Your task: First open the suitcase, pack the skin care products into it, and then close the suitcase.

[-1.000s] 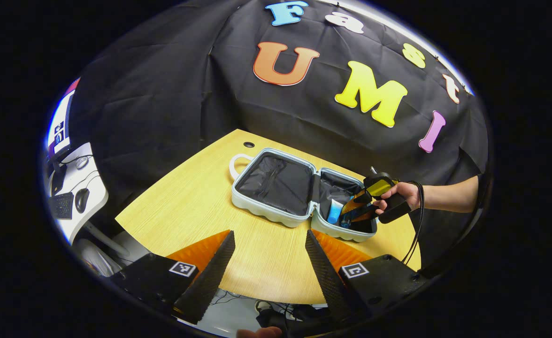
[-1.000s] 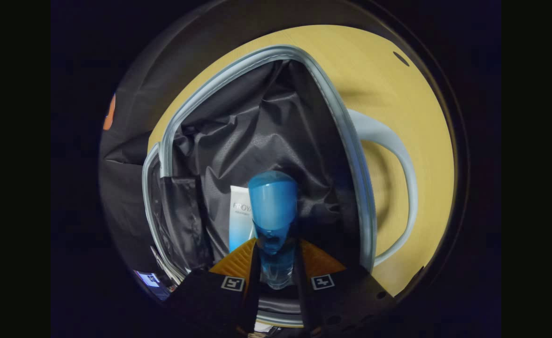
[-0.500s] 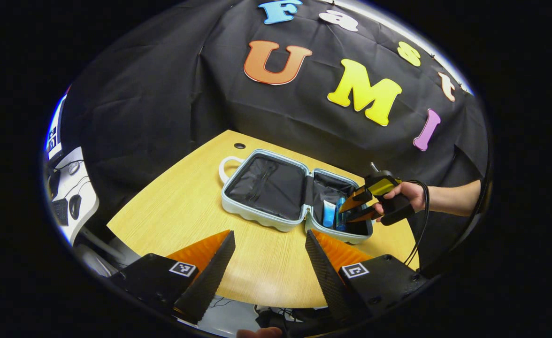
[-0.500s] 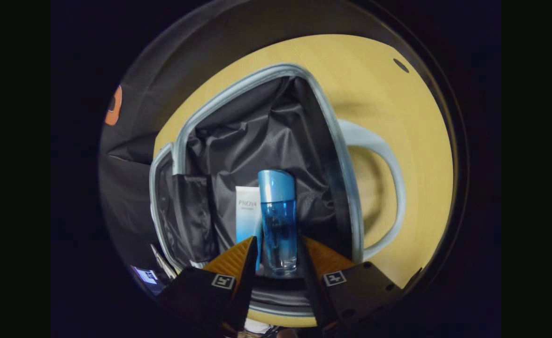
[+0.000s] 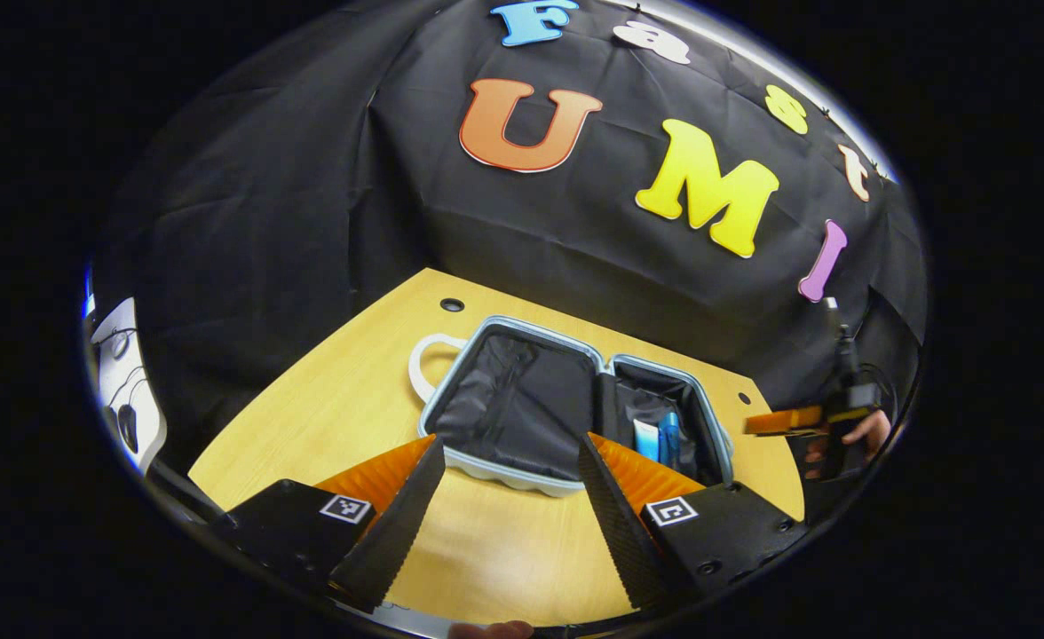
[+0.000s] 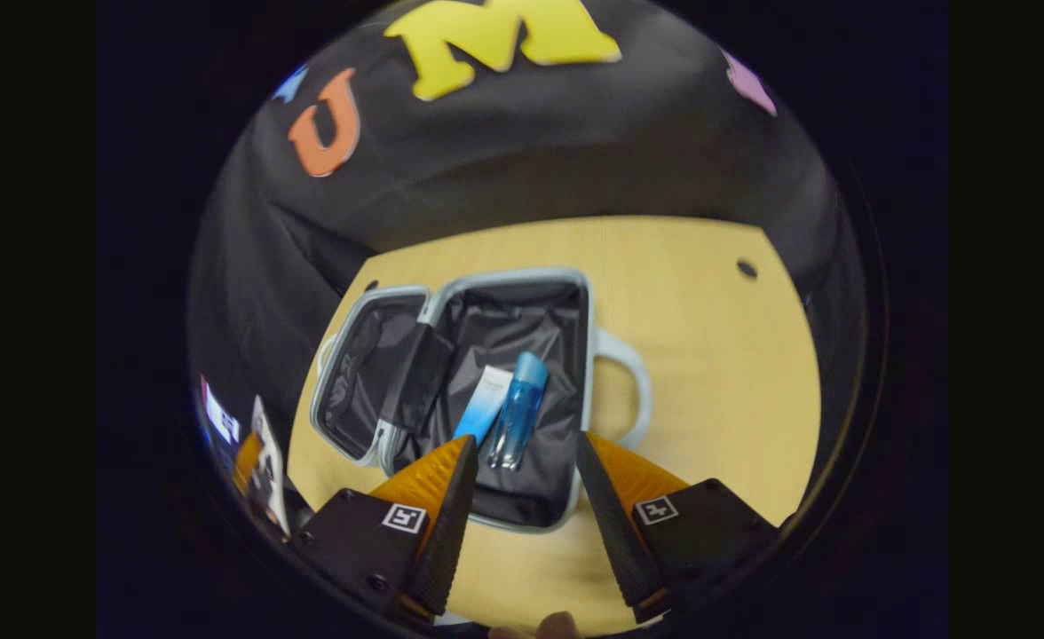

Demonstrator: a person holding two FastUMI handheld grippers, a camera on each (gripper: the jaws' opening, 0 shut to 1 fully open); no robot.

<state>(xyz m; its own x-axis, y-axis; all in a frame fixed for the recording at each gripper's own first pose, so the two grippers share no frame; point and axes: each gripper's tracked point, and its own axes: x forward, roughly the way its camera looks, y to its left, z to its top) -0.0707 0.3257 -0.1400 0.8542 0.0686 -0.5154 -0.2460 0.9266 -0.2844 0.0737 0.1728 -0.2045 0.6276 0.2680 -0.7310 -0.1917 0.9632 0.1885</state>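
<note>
A pale suitcase [image 6: 509, 275] lies open on the wooden table [image 6: 717, 355], its black lining showing. In its right half a white-and-blue tube [image 6: 484, 413] and a blue bottle [image 6: 518, 413] lie side by side. My right gripper [image 6: 524, 437] hovers open above the near rim, holding nothing. In the left gripper view the suitcase [image 5: 504, 475] sits just beyond my open left gripper [image 5: 510, 439], with the tube [image 5: 645, 439] and bottle [image 5: 668, 441] in the far half. The right gripper [image 5: 784, 422] is off to the right, held by a hand [image 5: 864, 430].
The suitcase's handle [image 6: 633, 390] sticks out over the table on the right; its other handle [image 5: 420, 373] lies on the far side. The table has a cable hole [image 6: 747, 268] near its back corner. A white desk [image 5: 127, 390] stands off to the left.
My right gripper let go of the blue bottle, which now lies beside the tube, and pulled back up and away from the suitcase. My left gripper moved closer to the suitcase.
</note>
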